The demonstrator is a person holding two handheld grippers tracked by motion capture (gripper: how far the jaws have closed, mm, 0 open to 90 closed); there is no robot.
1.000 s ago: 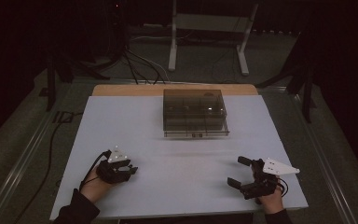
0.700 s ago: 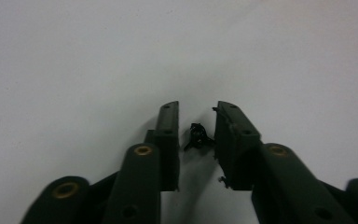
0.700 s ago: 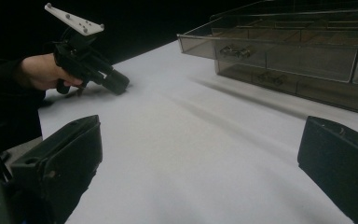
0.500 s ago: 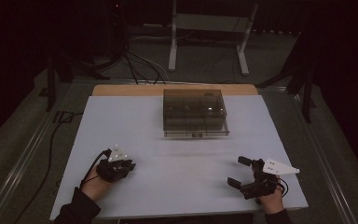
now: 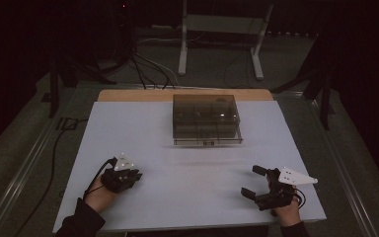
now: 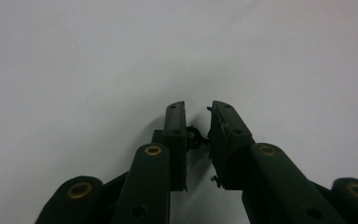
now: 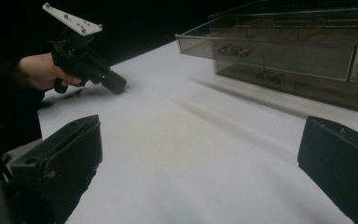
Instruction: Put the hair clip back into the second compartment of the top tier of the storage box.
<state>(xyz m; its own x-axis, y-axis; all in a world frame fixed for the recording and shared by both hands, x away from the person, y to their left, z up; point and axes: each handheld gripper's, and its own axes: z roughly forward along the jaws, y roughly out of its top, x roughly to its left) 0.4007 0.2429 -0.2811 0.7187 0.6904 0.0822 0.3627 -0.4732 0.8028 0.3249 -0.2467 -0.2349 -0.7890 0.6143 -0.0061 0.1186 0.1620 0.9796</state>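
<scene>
the left gripper (image 5: 128,177) sits low on the white table (image 5: 187,163) at about 8 o'clock in the high view, tips down against the surface, and its jaws have just been closing. in the left gripper view they stand clenched around a tiny dark part (image 6: 196,138), a small black piece pinched between the pads right at the tabletop; what kind of piece it is stays too small to tell

the right gripper (image 5: 252,181) rests at about 4 o'clock, well apart from the left one, its jaws released and spread wide with nothing between them; in the right gripper view bare table lies between its two black jaws

at about 12 o'clock, near the far edge, stands a smoky clear plastic organizer box (image 5: 206,120) with compartments and a few small metal bits inside; its front drawer juts out a little toward the person. nothing lies on the open stretch of table between the box and either gripper

beyond the table, cables (image 5: 148,74) trail across the dark floor at 11 o'clock, and a white stand (image 5: 222,34) rises at 12 o'clock
</scene>
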